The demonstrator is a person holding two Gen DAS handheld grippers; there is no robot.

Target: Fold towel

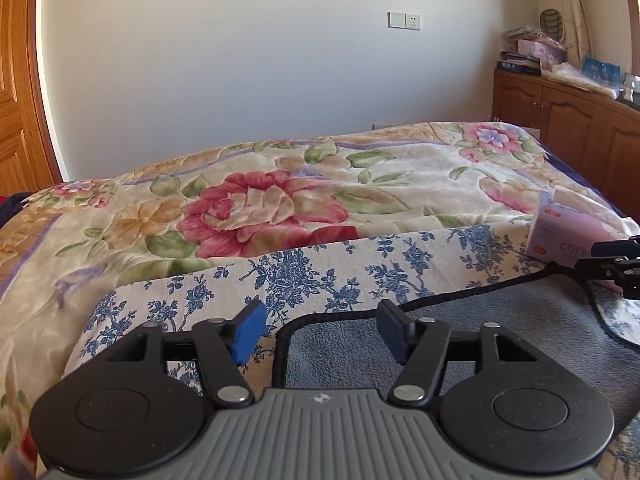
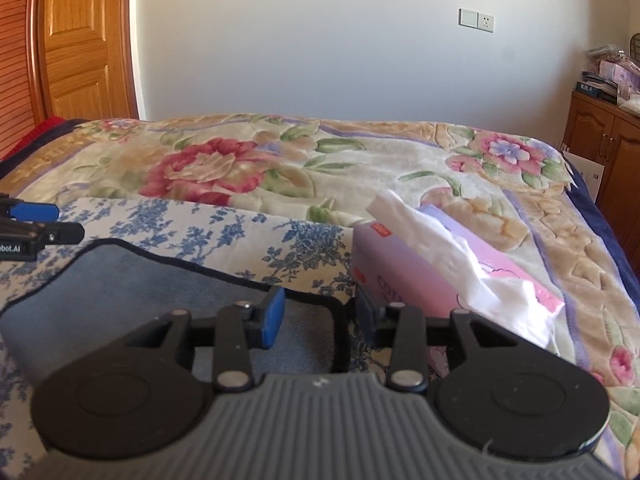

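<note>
A home bedroom: a bed under a plush cream blanket with big red flowers (image 1: pixel 280 200), a panelled wooden door (image 2: pixel 76 40) beyond its far-left corner, brown wooden cabinets (image 1: pixel 560 116) beside its right edge.

A bed (image 1: pixel 420 168) is covered by a plush floral blanket (image 1: pixel 272 204) with large red, pink and orange blooms. A blue-flowered white cloth (image 1: pixel 320 272) is spread over the blanket's near part. A lilac tissue box (image 2: pixel 404 272) is set on that cloth, with a white tissue (image 2: pixel 448 256) pulled out of its top. A pale wall (image 1: pixel 240 60) is seen behind the bed, with a switch and socket plate (image 1: pixel 404 21) mounted on it. A wooden door (image 2: pixel 80 40) is seen at the left. A brown wooden cabinet (image 1: pixel 568 128) is placed at the right, with boxes and bags (image 1: pixel 536 54) piled on its top.
</note>
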